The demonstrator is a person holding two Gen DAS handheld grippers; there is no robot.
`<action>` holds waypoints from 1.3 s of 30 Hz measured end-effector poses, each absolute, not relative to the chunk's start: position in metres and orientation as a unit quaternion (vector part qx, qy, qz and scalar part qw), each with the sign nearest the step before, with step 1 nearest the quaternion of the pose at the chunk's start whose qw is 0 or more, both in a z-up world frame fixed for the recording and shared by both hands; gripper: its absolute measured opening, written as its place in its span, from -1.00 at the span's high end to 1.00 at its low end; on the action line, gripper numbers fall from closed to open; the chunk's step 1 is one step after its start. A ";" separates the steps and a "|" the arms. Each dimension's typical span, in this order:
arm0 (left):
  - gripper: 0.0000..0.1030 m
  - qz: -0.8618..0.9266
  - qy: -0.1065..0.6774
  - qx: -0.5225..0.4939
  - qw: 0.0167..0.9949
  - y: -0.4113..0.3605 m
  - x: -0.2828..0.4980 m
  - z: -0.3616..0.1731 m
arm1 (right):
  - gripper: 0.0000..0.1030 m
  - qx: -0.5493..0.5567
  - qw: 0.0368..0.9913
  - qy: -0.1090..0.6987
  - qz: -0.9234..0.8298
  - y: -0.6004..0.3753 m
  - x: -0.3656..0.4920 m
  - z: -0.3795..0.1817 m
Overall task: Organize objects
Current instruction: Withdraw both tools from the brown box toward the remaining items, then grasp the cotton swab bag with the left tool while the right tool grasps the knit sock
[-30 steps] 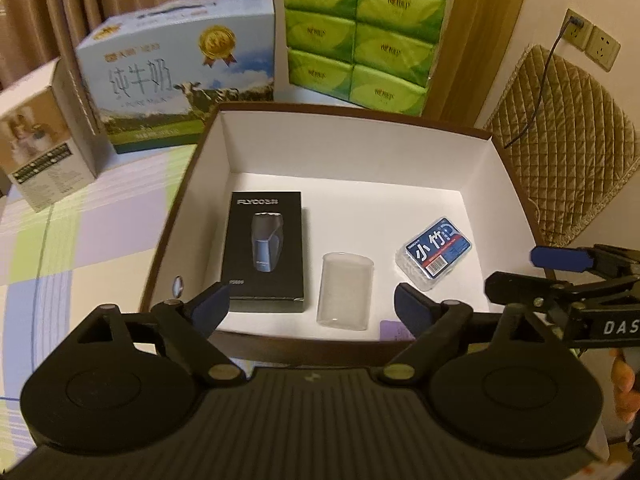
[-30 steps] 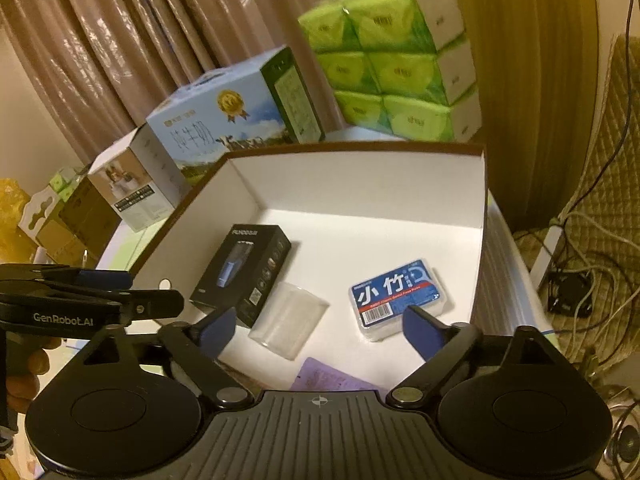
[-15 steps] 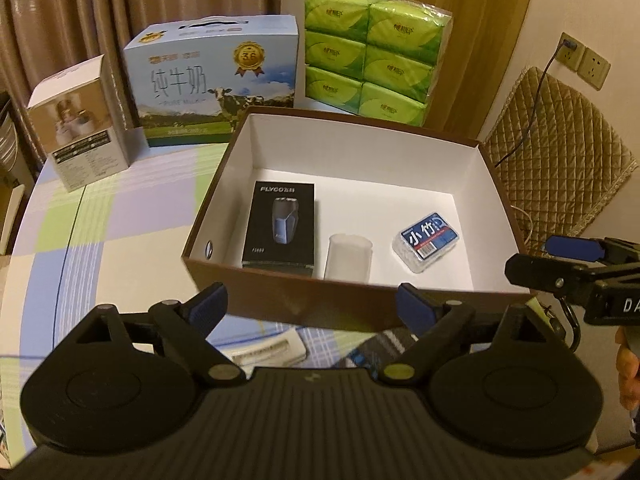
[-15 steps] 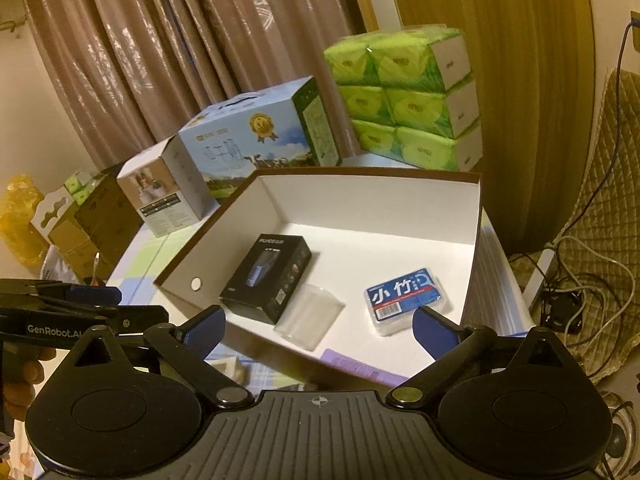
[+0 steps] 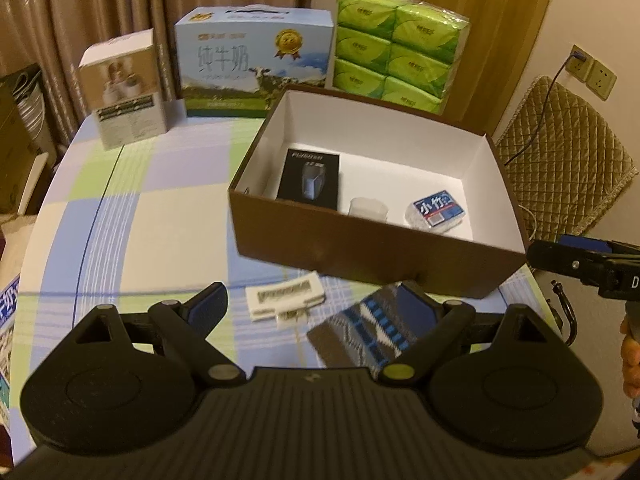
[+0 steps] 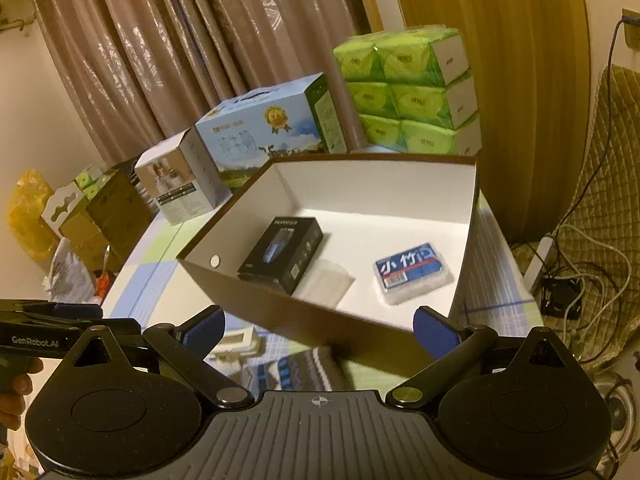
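The left gripper (image 5: 312,304) hangs with its two blue-padded fingers spread wide and nothing between them, above the near edge of the table (image 5: 152,216). The right gripper (image 6: 318,324) is likewise spread apart and empty, hovering just short of the brown box (image 5: 360,248).

Taking that box as the landmark: on the table in front of its near wall lie two loose things. One is a patterned blue, white and grey fabric piece (image 5: 368,328), directly below the left gripper's right finger; the other is a white card package (image 5: 286,296), just to the left of the fabric, with a smaller white tag touching its near edge.

Inside the box, on its white floor, lie three items in a row. A black shaver box (image 5: 310,178) is toward the left wall. One clear plastic cup (image 5: 368,208) lies on its side beside it. One blue-labelled clear pack (image 5: 438,210) is further right, apart from the cup.

Behind the box stand three more things: one small white carton (image 5: 124,88) at far left, one blue milk carton (image 5: 256,64) next to it, and one wrapped bundle of green tissue packs (image 5: 400,52), six packs showing on its front face.
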State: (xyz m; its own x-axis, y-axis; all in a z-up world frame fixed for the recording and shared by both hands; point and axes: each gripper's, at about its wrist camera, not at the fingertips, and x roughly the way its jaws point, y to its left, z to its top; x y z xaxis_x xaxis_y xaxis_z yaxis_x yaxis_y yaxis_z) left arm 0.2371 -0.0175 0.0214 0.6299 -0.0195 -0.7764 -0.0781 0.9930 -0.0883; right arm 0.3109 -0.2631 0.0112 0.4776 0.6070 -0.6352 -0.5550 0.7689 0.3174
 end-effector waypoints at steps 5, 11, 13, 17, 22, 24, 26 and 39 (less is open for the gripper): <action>-0.73 0.028 0.440 -0.064 0.895 -0.013 0.218 0.013 | -0.90 0.032 0.852 0.397 0.340 -0.265 0.299 0.002; -0.73 0.040 0.457 -0.077 0.885 -0.009 0.200 0.002 | -0.91 0.031 0.844 0.412 0.343 -0.265 0.288 -0.008; -0.73 0.045 0.457 -0.079 0.885 -0.007 0.194 -0.002 | -0.91 0.028 0.841 0.417 0.345 -0.265 0.285 -0.011; -0.73 0.053 0.464 -0.081 0.881 -0.006 0.185 -0.010 | -0.90 0.021 0.835 0.427 0.347 -0.265 0.276 -0.020; -0.73 0.058 0.477 -0.083 0.873 -0.005 0.175 -0.021 | -0.90 0.010 0.827 0.439 0.351 -0.262 0.267 -0.033; -0.72 0.058 0.483 -0.086 0.870 -0.005 0.171 -0.025 | -0.90 0.002 0.824 0.442 0.354 -0.260 0.264 -0.037; -0.72 0.059 0.488 -0.086 0.867 -0.006 0.167 -0.030 | -0.90 -0.005 0.821 0.443 0.359 -0.257 0.261 -0.040; -0.47 0.031 0.505 -0.076 0.859 -0.028 0.176 -0.056 | -0.90 -0.022 0.809 0.466 0.356 -0.248 0.262 -0.065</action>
